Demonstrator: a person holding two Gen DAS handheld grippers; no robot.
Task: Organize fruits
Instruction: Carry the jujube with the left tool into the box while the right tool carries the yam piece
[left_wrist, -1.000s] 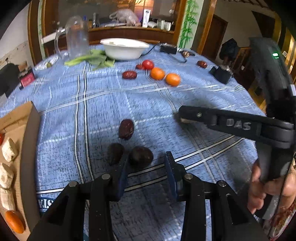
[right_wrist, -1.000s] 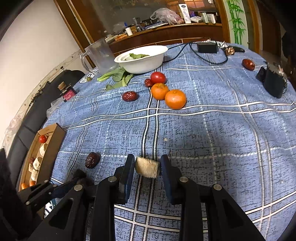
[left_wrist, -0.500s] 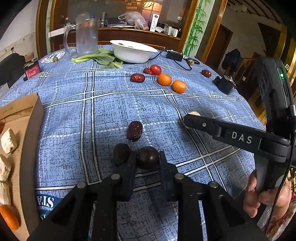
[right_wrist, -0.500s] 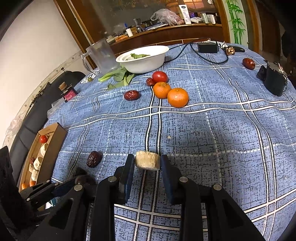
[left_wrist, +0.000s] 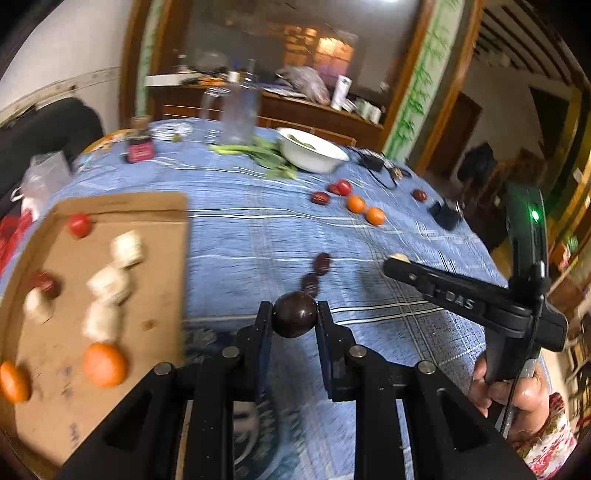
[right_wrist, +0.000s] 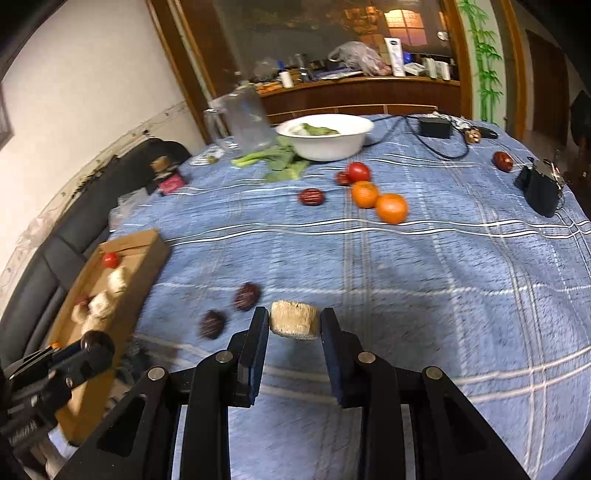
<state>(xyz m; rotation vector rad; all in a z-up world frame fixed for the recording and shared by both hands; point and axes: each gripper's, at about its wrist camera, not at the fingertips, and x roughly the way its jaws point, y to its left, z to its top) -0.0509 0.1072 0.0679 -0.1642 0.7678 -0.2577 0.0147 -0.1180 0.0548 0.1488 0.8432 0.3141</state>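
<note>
Two grippers each clamp one item above the blue tablecloth (right_wrist: 443, 277): the left gripper (left_wrist: 294, 319) pinches a round, glossy dark fruit (left_wrist: 294, 318), the right gripper (right_wrist: 294, 323) a pale fibrous chunk (right_wrist: 294, 319), long axis crosswise between the fingers. Motion blur smears the cardboard box (left_wrist: 162, 258) at left.

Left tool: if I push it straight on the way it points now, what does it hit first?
Likely the nearer of two dark dates on the cloth, just past the dark round fruit the left tool holds. The box sits off to its left. Depth is unclear.
</note>
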